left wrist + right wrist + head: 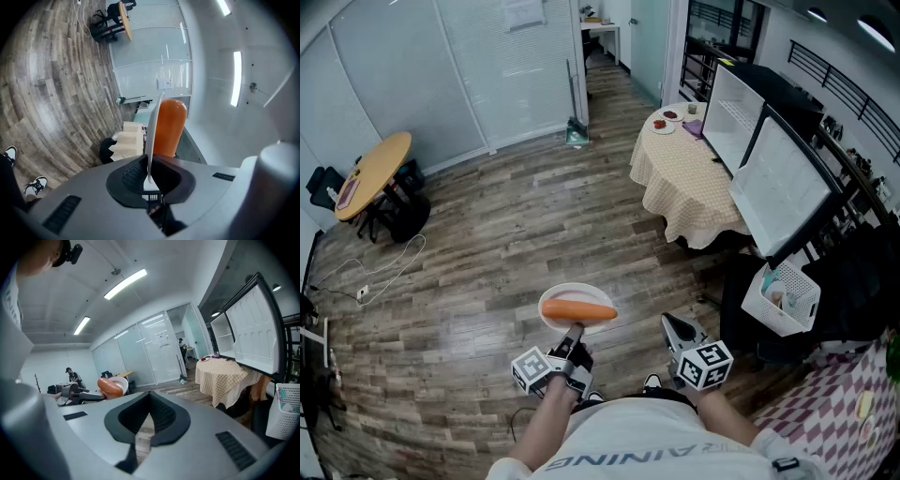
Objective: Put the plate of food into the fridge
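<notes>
Both forearms are reaching forward from the torso. The left tool is clamping the rim of the plate, which is carrying orange food just ahead of the jaws. The right tool, beside it, is pointing forward with jaws drawn together on nothing. The open fridge is standing well ahead and to its right.

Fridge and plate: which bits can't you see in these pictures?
- Inside of the fridge: in the head view its open doors cover the shelves, and the right gripper view shows mostly doors.
- Top of the plate: it is edge-on in the left gripper view, clamped by the left gripper.
- Orange food: too small to name.
- Dishes on the checked table: too small in every view.
</notes>
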A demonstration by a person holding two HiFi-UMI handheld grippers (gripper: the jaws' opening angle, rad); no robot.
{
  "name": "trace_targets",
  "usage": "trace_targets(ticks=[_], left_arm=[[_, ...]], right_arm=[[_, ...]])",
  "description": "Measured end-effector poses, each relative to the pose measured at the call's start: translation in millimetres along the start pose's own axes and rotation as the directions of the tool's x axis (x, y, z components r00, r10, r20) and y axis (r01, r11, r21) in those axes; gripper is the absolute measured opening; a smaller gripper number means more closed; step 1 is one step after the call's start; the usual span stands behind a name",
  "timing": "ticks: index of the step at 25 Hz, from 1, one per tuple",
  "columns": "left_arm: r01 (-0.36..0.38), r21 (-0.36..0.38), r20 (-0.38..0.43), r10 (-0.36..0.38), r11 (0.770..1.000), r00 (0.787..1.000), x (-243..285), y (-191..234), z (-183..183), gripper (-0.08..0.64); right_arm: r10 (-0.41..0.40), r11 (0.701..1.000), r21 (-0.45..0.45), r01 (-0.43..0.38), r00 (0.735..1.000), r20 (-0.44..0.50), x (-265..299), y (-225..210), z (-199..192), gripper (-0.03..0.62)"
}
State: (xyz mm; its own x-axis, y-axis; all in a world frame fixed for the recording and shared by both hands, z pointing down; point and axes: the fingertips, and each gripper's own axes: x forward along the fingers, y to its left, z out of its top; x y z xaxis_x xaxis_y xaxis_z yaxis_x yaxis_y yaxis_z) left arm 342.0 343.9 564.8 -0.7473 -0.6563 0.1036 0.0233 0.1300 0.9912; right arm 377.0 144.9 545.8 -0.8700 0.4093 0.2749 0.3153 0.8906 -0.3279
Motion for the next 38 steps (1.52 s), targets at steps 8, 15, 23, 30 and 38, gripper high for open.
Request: trace_targets(ticks=[8, 15, 23, 30, 38], left_arm=[[-0.03, 0.023, 0.004, 0.03, 0.999, 1.0, 3.5, 9.9, 9.4, 0.026], [-0.03, 0.026, 0.02, 0.029, 0.999, 0.999, 7.2, 8.5, 12.3, 0.026], [-0.05, 0.045, 0.035, 0.049, 0.998, 0.998, 31.7, 4.2, -5.5, 0.026], [-0.032, 0.032, 0.072, 0.03, 0.999, 0.997, 61.3, -5.6, -37.6, 0.026], [-0.059, 0.008, 0.124, 0.057, 0.998, 0.991, 76.6, -3.1, -36.7, 0.026]], right_arm=[[0.021, 1.0, -0.006, -0.021, 1.0, -0.008, 12.7, -0.3, 4.4, 0.021], [0.063, 0.997, 0.052, -0.064, 0.998, 0.031, 18.8, -2.5, 11.2, 0.022], [0.087, 0.994, 0.061, -0.089, 0.996, 0.019, 15.9, -34.6, 15.4, 0.021], [0.138, 0.988, 0.067, -0.137, 0.99, 0.002, 12.4, -80.6, 19.6, 0.022], [0.165, 0.981, 0.101, -0.163, 0.986, -0.011, 28.5, -108.5, 21.5, 0.022]])
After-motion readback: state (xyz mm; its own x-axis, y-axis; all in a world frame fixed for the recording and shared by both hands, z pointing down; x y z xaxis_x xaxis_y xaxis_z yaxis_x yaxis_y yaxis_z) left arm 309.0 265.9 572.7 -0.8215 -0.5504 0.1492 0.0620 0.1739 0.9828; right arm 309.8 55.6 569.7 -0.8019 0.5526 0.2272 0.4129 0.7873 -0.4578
